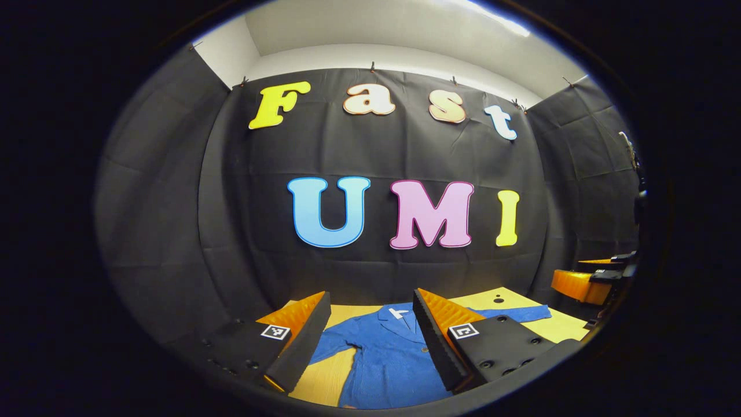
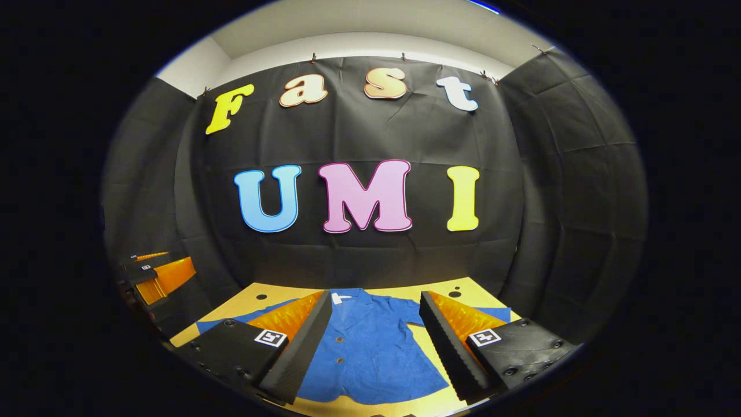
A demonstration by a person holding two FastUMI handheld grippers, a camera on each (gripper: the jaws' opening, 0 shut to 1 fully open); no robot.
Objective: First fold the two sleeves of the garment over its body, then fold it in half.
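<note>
Both claws are spread wide with nothing between their fingers: the left gripper [image 1: 370, 341] hangs above the bench with its gap over the shirt's collar and chest, and the right gripper [image 2: 376, 347] does the same a bit further along, framing the button front. The garment [image 2: 370, 347] is a blue collared shirt lying flat and face up in the middle of the bench [image 2: 272, 292], collar toward the back edge by the booth wall, hem toward the near edge. A white tag shows inside the collar. Both sleeves are out sideways, not folded: in the left gripper view one sleeve [image 1: 515, 314] reaches toward the bench's right edge and the other [image 1: 333, 346] slants down toward the near left. In the right gripper view the sleeve tips peek out behind each finger near the left and right edges of the bench. No containers anywhere, just the yellowish bench top with a few small dark holes near the back corners. Each claw also catches the other one off at the side of its view, level and pointing at the wall; I can't tell the holding hands from here. Nothing sits on the shirt or blocks it.
</note>
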